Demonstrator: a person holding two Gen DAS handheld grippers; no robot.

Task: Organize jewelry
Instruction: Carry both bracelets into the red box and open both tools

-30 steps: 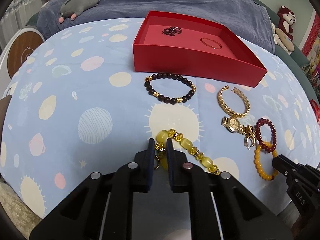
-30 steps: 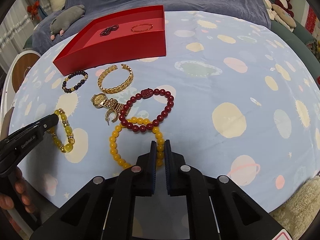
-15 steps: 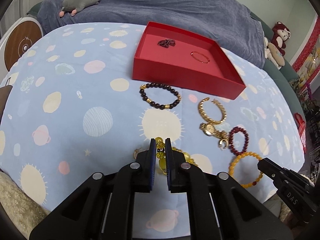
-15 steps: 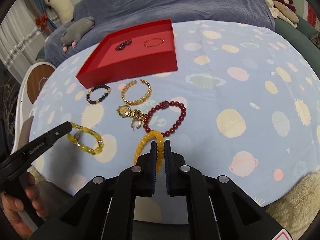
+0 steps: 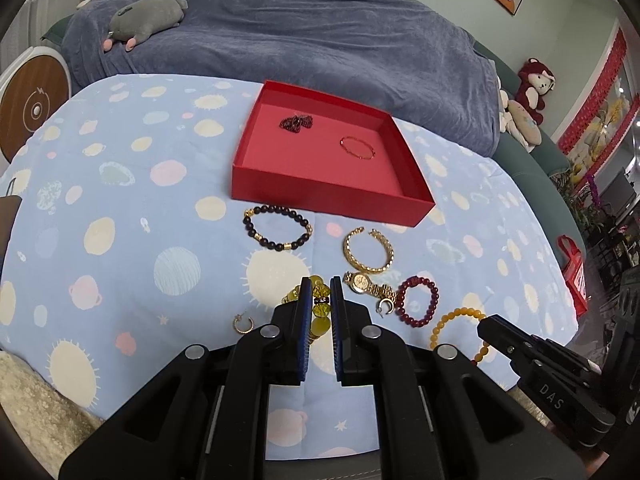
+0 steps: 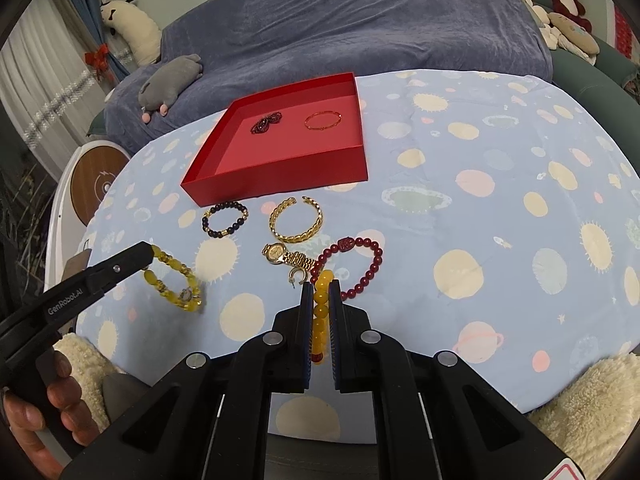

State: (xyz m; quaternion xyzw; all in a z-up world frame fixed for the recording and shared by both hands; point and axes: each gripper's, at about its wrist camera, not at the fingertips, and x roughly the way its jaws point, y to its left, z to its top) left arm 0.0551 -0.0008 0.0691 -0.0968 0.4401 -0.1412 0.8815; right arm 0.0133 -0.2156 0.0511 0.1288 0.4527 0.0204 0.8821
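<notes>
**Both bracelets lifted clear of the table**

The left tool (image 5: pixel 320 300), lettered "GenRobot.AI" along its side, is clamped on the yellow crystal bracelet (image 6: pixel 174 280), which dangles above the planet-print table (image 5: pixel 120 240). The right tool (image 6: pixel 320 300), marked "DAS", pinches the amber bead bracelet (image 6: pixel 322 312) between its narrow pads. A second ago both bracelets lay flat on the cloth; now they hang raised. A small gold earring (image 5: pixel 243 323) lies uncovered beside the left tool. The red tray (image 5: pixel 332 200) sits beyond, well apart, holding two pieces.
</notes>
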